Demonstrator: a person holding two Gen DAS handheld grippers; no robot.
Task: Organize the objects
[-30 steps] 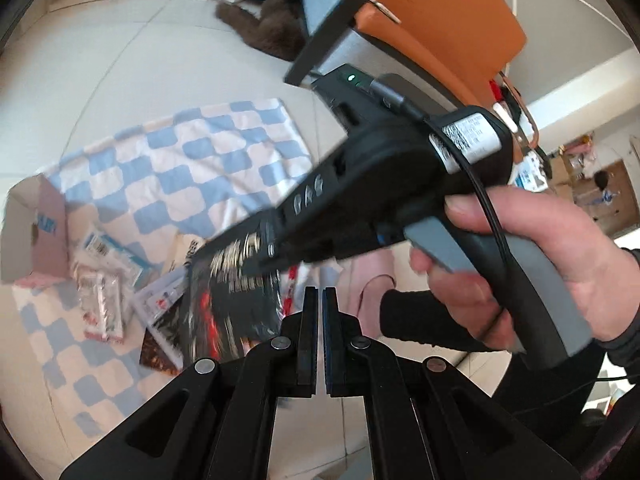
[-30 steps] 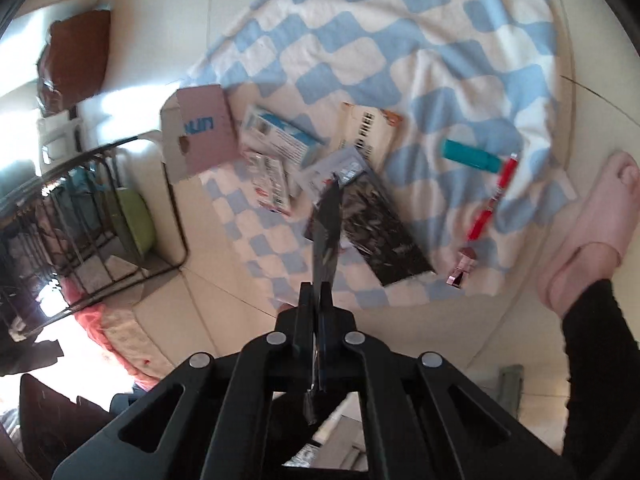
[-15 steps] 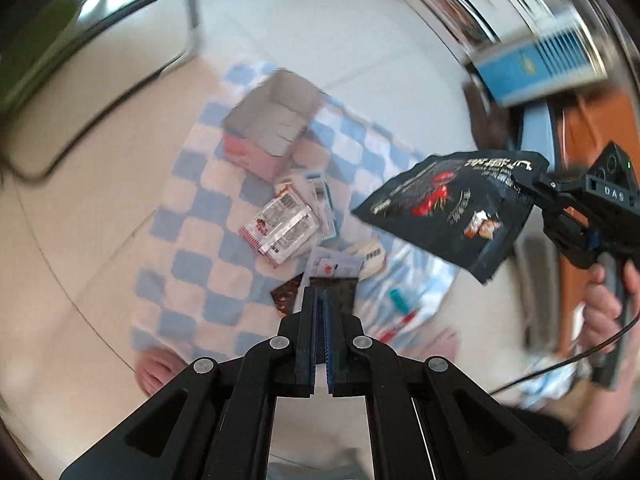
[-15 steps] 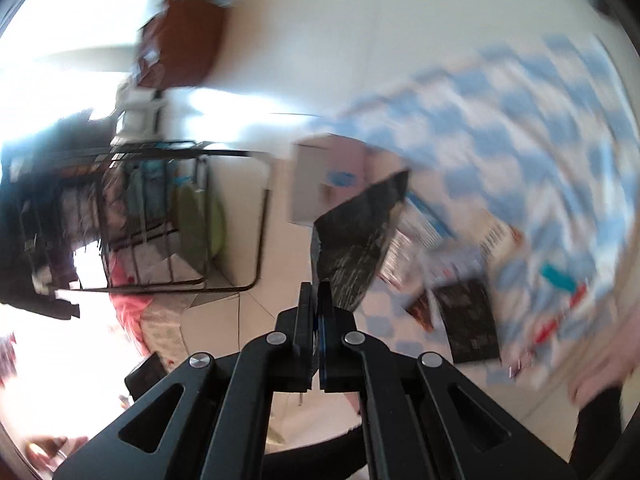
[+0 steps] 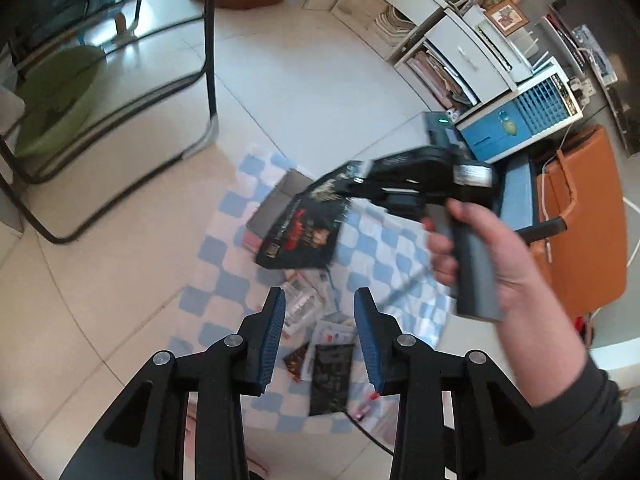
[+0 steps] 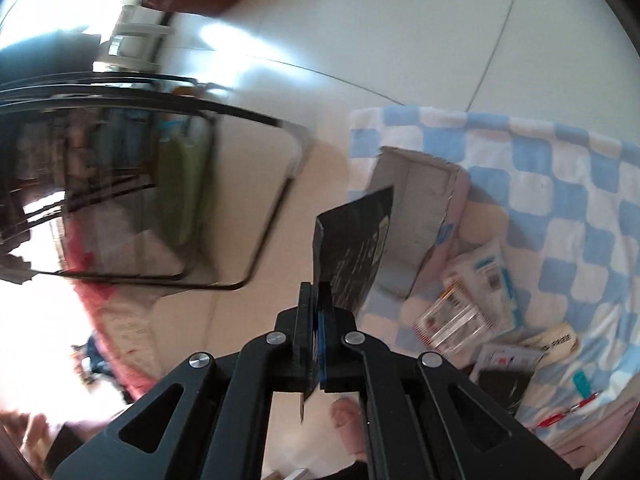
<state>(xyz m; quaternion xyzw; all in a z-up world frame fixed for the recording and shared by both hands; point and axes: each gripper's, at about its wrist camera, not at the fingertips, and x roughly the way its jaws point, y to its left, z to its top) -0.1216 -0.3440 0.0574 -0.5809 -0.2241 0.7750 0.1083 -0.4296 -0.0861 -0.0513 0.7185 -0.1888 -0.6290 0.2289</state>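
Right gripper [image 6: 316,320] clamped on the lower edge of a flat black foil snack pouch [image 6: 352,248], which hung in the air just above the open grey-and-pink cardboard box [image 6: 420,216] lying on the blue-and-white checked cloth [image 6: 560,184] on the floor. We judged the step in hand to be dropping the pouch into the box; to do it well we would have aligned the pouch's long edge with the box mouth and lowered it before letting go. Left gripper [image 5: 320,320]: jaws opening, nothing between them, above the loose packets [image 5: 300,308] that lay on the cloth beside the box.
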